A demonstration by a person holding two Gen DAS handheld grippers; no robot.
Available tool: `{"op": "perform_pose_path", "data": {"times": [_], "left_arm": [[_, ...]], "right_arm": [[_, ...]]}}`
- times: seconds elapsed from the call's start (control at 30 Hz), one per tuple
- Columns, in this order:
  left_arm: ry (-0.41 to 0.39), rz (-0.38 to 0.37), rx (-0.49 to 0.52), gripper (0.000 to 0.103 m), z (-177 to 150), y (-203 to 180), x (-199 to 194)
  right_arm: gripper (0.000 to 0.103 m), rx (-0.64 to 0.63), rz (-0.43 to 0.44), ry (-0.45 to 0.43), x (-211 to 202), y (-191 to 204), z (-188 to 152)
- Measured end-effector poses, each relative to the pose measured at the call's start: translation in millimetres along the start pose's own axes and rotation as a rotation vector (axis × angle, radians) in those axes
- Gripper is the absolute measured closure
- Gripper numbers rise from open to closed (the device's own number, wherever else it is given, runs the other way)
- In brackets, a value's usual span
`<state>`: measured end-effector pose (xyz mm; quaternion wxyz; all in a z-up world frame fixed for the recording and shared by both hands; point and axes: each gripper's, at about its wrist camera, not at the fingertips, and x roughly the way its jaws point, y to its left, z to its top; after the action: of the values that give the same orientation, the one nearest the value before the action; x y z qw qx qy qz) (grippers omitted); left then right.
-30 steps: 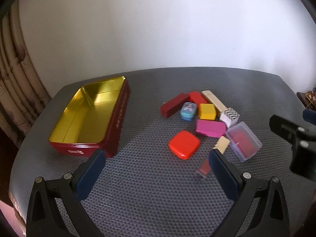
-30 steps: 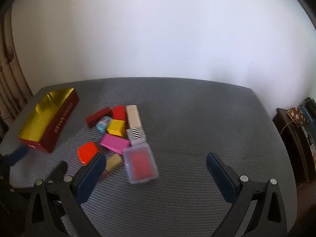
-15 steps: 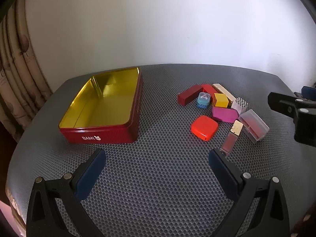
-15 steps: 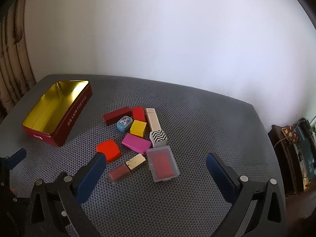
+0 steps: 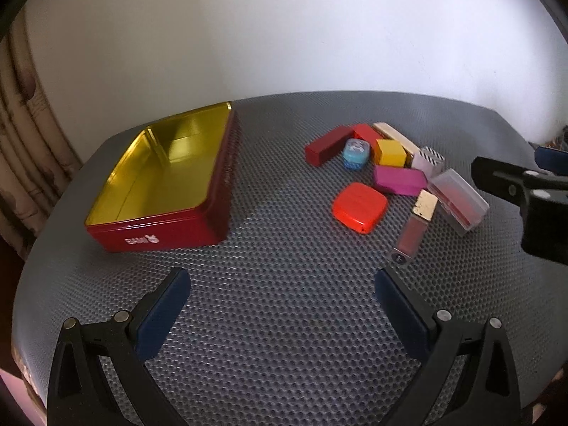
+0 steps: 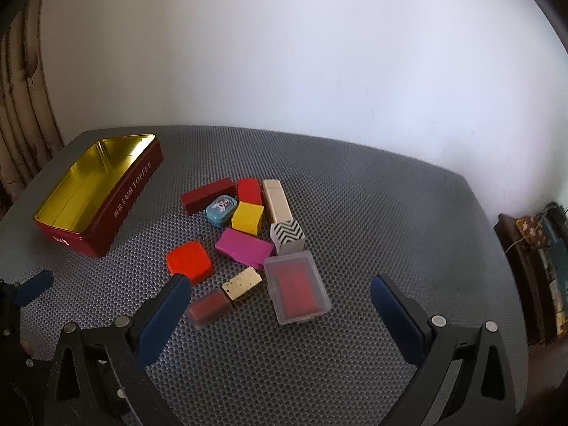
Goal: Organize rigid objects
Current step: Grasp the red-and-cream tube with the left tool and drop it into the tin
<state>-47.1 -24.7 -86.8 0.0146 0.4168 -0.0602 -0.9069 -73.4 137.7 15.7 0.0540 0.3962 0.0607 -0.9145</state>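
A red tin (image 5: 213,191) with an empty gold inside stands at the left of the grey mat; it also shows in the right wrist view (image 6: 124,191). A cluster of small rigid objects lies to its right: an orange-red square case (image 5: 359,208), a magenta box (image 5: 399,179), a yellow box (image 5: 390,152), a clear box with red inside (image 6: 297,291), a lipstick (image 6: 223,296), a zigzag box (image 6: 287,236). My left gripper (image 5: 282,293) is open and empty, in front of the tin. My right gripper (image 6: 280,294) is open, just before the clear box.
A dark red bar (image 6: 207,200), a red block (image 6: 249,191), a cream bar (image 6: 276,200) and a blue oval tin (image 6: 220,210) lie at the cluster's back. A white wall stands behind. Curtains (image 5: 25,135) hang left. A shelf (image 6: 536,266) stands right of the table.
Both cameras have shifted: the left view has come nearer the tin and cluster, and the right view has drawn closer to the clear box and lipstick. No object has moved.
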Motion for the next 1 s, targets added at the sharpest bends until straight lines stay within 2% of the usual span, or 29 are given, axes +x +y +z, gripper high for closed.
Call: {"op": "perform_pose_path", "data": {"times": [0.13,0.17,0.27,0.33,0.4,0.43,0.5,0.53,0.57,0.6,0.7,0.87,1.0], "left_arm": [[0.037,-0.065,0.013,0.000,1.8,-15.0,11.3],[0.054,-0.099,0.014,0.000,2.6,-20.1,16.0],[0.068,-0.111,0.067,0.007,8.7,-41.3,29.2],[0.081,-0.132,0.086,0.019,14.7,-51.9,36.5],[0.095,-0.174,0.108,0.027,22.0,-66.1,43.5],[0.097,-0.191,0.132,0.036,26.1,-76.3,47.8],[0.102,-0.203,0.168,0.047,29.1,-88.6,54.8],[0.113,-0.205,0.192,0.063,30.9,-94.8,60.3],[0.127,-0.240,0.193,0.070,32.1,-98.2,64.7],[0.118,-0.257,0.182,0.086,33.4,-97.7,63.5],[0.132,-0.272,0.184,0.086,35.8,-98.8,58.7],[0.042,-0.279,0.132,0.086,47.3,-75.6,20.3],[-0.029,-0.208,0.085,0.086,72.1,-43.5,4.5]], "right_arm": [[0.000,0.065,0.041,-0.026,1.7,-35.7,-13.9],[0.000,0.088,0.025,-0.032,1.4,-48.7,-18.0],[0.000,0.145,-0.005,-0.029,3.8,-83.2,-27.9],[0.000,0.175,-0.005,-0.017,6.3,-102.0,-31.9],[0.000,0.204,-0.027,-0.017,6.5,-117.9,-35.6],[0.000,0.216,-0.027,-0.019,6.6,-123.0,-36.2],[0.000,0.245,-0.018,-0.020,8.4,-132.4,-39.4],[0.000,0.257,-0.014,-0.017,9.8,-135.1,-41.7],[0.000,0.268,-0.009,-0.011,12.2,-137.0,-42.8],[0.000,0.275,-0.006,-0.005,13.4,-138.5,-44.6],[0.000,0.280,-0.002,-0.001,12.3,-137.9,-48.2],[0.000,0.256,0.005,-0.015,5.1,-127.4,-47.8],[0.000,0.236,0.006,-0.016,2.5,-113.9,-48.5]]}}
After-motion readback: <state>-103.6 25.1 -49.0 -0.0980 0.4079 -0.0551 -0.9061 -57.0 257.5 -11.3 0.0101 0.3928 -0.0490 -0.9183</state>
